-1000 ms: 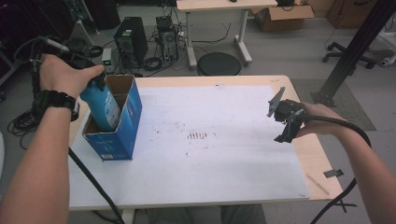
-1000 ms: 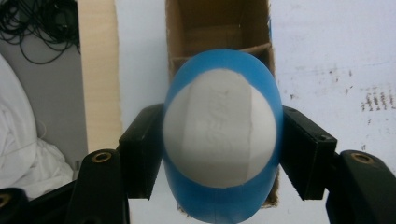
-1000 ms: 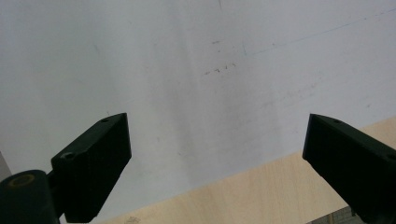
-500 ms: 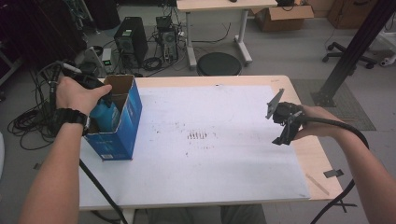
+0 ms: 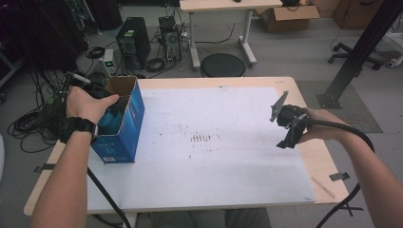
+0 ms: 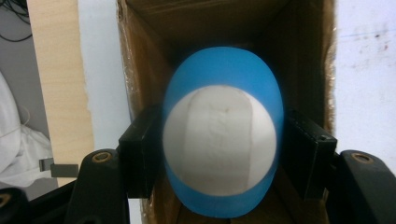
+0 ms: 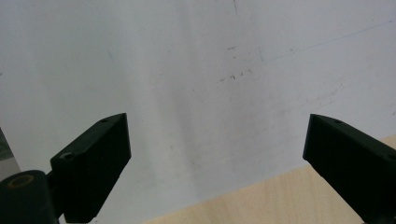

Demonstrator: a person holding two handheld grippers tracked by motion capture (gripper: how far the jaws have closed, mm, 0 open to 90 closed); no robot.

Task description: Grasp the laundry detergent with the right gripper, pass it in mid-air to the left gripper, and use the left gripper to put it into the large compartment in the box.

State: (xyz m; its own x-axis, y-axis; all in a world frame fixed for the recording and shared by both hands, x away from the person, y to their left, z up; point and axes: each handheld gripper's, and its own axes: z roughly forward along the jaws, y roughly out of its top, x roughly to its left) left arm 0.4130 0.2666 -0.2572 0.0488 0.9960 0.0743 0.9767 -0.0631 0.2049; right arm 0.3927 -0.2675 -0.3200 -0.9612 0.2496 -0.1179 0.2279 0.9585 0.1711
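Observation:
A blue cardboard box point(image 5: 127, 124) stands open-topped at the table's left edge. My left gripper point(image 6: 223, 149) is shut on a blue bottle point(image 6: 223, 154) with a white base, its jaws pressing both sides. The bottle point(image 5: 110, 121) sits low inside the box point(image 6: 135, 84), mostly hidden by the hand in the high view. My right gripper point(image 5: 287, 133) hovers over the right side of the white sheet point(image 5: 214, 142). In the right gripper view that gripper point(image 7: 217, 154) stands open with nothing between its fingers.
The white sheet point(image 7: 187, 70) covers most of the wooden table point(image 5: 328, 161), with dark smudges point(image 5: 202, 138) near its middle. Bits of tape point(image 5: 341, 176) lie at the right edge. Behind the table are a black stool point(image 5: 222, 64), computer towers point(image 5: 134, 40) and cables on the floor.
My left gripper has lowered the blue bottle from above the box down into it. The right gripper has stayed almost still.

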